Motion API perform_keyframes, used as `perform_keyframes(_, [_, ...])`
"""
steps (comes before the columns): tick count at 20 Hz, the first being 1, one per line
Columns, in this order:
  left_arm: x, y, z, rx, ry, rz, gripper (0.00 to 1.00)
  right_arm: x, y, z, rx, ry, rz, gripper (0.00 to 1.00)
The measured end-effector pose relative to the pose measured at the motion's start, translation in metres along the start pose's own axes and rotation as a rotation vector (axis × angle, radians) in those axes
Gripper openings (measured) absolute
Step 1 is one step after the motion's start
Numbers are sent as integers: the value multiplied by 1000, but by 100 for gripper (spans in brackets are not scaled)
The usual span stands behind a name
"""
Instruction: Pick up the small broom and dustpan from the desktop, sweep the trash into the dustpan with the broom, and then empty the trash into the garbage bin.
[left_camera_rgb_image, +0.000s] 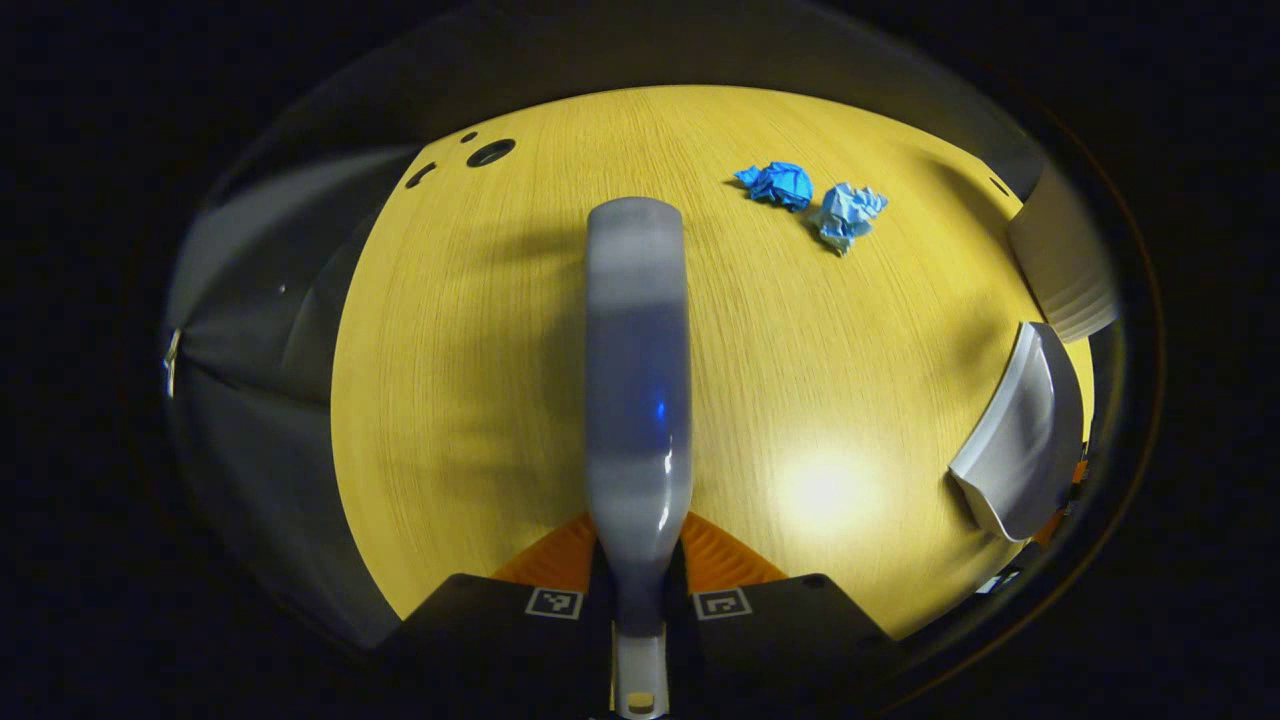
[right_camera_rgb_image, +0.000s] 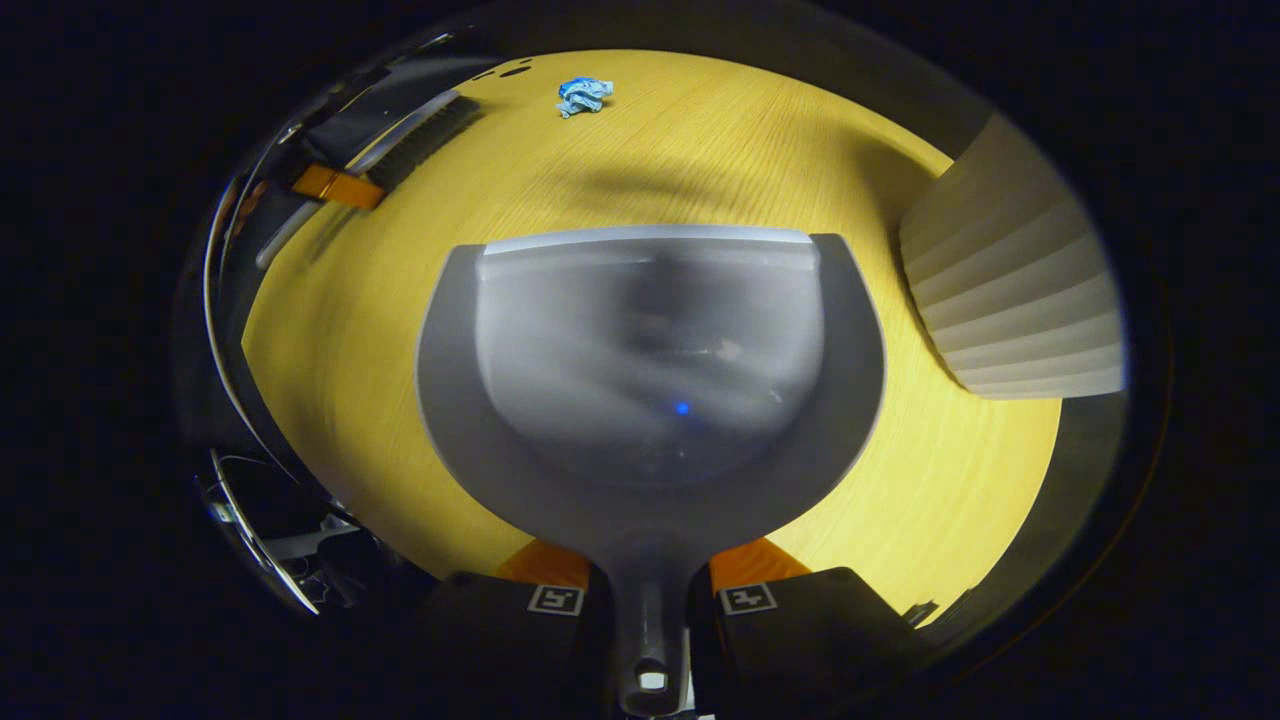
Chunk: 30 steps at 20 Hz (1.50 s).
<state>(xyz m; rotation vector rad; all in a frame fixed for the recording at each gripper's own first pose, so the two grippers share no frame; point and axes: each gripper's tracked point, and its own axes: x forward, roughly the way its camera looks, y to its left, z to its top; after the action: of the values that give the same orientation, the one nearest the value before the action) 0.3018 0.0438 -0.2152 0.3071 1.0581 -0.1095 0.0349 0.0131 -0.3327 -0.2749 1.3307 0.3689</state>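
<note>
Left gripper view: bare desktop left of held broom; two blue paper wads upper right, touching; garbage bin and dustpan crowd right edge. Right gripper view: bin upper right, open wood between.

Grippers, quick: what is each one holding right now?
Left gripper: shut on the small grey plastic broom.
Right gripper: shut on the grey plastic dustpan.

No legible text, brand, number or sign found. Square coded markers noted on the gripper bodies at 6 o'clock in both the left gripper view and the right gripper view; patterns only, nothing readable.
</note>
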Motion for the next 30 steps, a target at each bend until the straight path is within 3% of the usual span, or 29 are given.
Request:
perform_keyframes(3, [9,16,35,117,9,39,25,-6,-9,1,-11,-7,11,34])
perform_keyframes(8, [26,33,107,431,57,129,26,-9,-23,13,-86,-32,2,34])
perform_keyframes(12, [28,-8,131,586,44,73,25,-5,-32,13,-85,-41,5,34])
perform_keyframes(15, [20,-50,147,748,10,-10,26,-3,-42,15,-97,-45,-4,34])
perform_keyframes(18, [14,-105,129,914,0,-83,26,-5,-39,16,-132,-52,-24,34])
perform_keyframes(22, [-5,-196,77,888,97,-269,29,-4,-40,12,-126,-60,5,34])
perform_keyframes(26, [-23,-262,14,747,188,-374,26,-5,-40,16,-115,-82,24,34])
perform_keyframes(30, [-37,-287,-5,628,213,-438,26,-7,-38,16,-104,-95,40,34])
